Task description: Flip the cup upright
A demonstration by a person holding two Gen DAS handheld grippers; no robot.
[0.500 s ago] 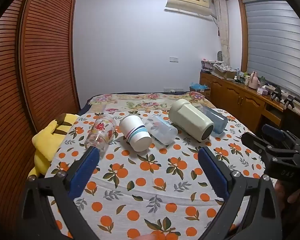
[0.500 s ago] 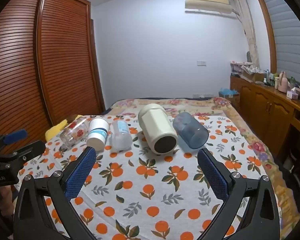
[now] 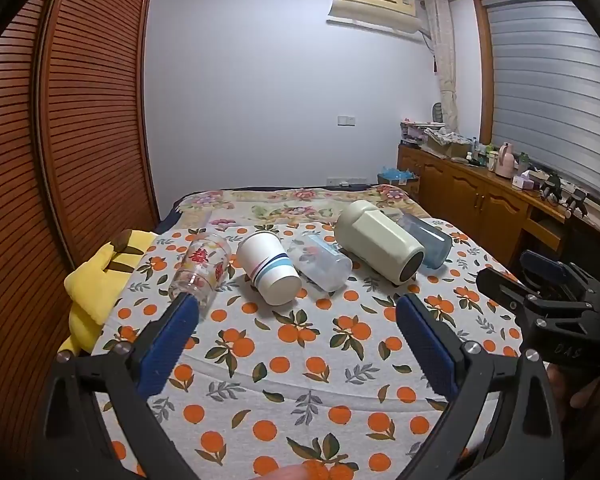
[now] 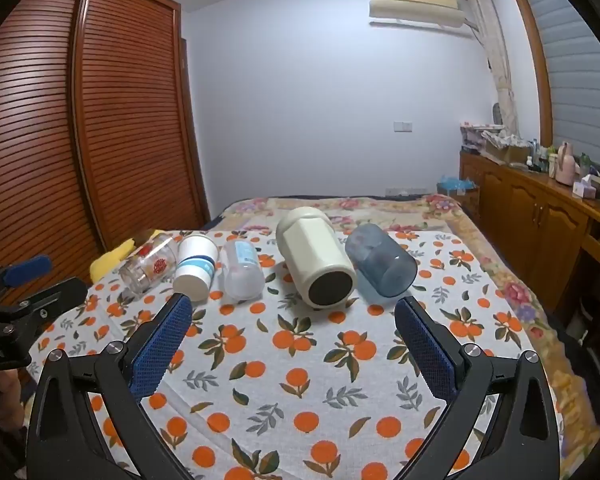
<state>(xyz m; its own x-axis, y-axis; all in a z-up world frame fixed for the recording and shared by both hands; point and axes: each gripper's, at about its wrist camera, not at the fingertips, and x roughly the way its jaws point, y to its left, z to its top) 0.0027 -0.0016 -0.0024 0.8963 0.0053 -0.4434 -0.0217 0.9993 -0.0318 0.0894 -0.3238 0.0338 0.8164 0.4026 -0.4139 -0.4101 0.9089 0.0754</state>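
Several cups lie on their sides in a row on the orange-print cloth: a clear glass with red print (image 3: 201, 267) (image 4: 150, 264), a white paper cup with blue stripes (image 3: 269, 267) (image 4: 195, 267), a clear plastic cup (image 3: 320, 262) (image 4: 242, 269), a cream mug (image 3: 379, 247) (image 4: 315, 259) and a blue tumbler (image 3: 426, 240) (image 4: 380, 260). My left gripper (image 3: 298, 312) is open and empty, short of the row. My right gripper (image 4: 294, 314) is open and empty, in front of the cream mug.
The cloth covers a bed (image 4: 300, 360). A yellow plush toy (image 3: 96, 280) lies at its left edge beside a wooden wardrobe (image 3: 60, 140). A wooden sideboard (image 3: 480, 196) with clutter runs along the right wall.
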